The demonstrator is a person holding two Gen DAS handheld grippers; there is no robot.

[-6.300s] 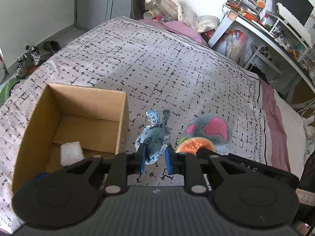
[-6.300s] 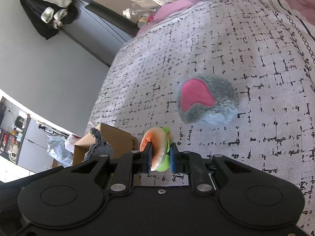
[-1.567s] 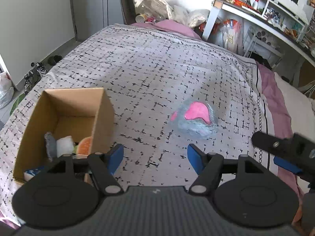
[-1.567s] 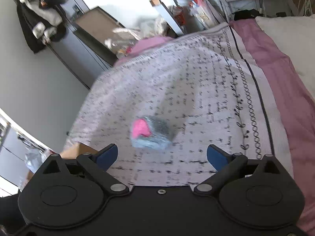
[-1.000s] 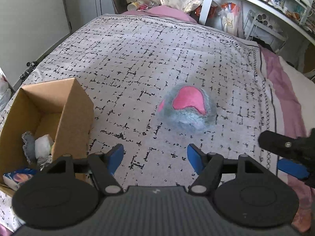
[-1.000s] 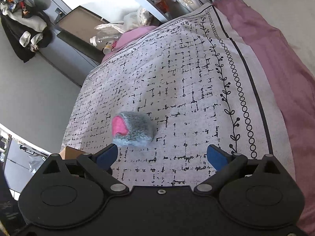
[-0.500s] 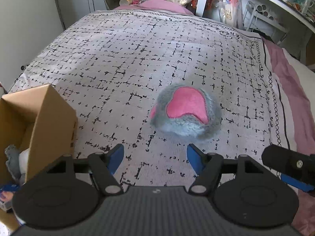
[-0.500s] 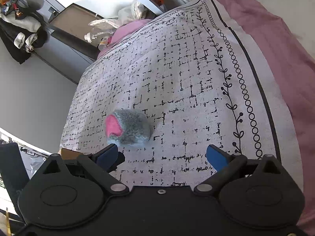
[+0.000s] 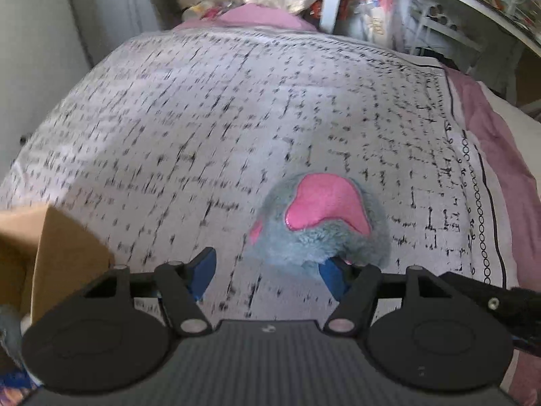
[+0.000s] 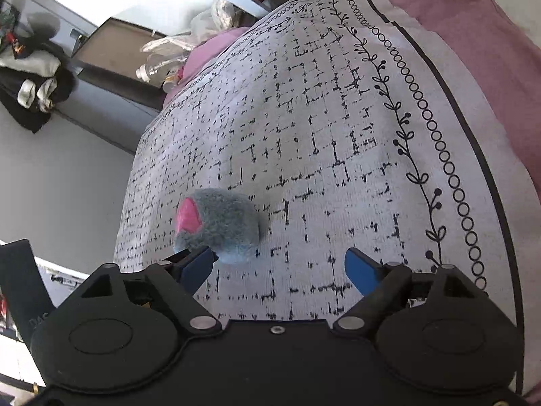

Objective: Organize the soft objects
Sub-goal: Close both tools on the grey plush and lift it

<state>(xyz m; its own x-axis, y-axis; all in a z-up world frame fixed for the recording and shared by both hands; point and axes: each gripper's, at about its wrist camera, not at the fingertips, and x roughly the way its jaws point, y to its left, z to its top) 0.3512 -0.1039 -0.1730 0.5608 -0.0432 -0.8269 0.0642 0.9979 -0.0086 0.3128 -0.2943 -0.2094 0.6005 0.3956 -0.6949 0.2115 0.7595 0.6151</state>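
Both grippers are hanging wide and empty, the right gripper (image 10: pixel 279 265) having just narrowed a little, the left gripper (image 9: pixel 268 270) nearest the plush (image 9: pixel 321 223). It is lying mid-bed (image 9: pixel 203 118), looking light and squashy; pinching its grey sides should be holding.

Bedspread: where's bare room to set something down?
Free: the bedspread beyond the plush, up to the pink pillow, and the stretch from plush to the looped border. Crowded: near edge, where box, plush and both grippers meet.
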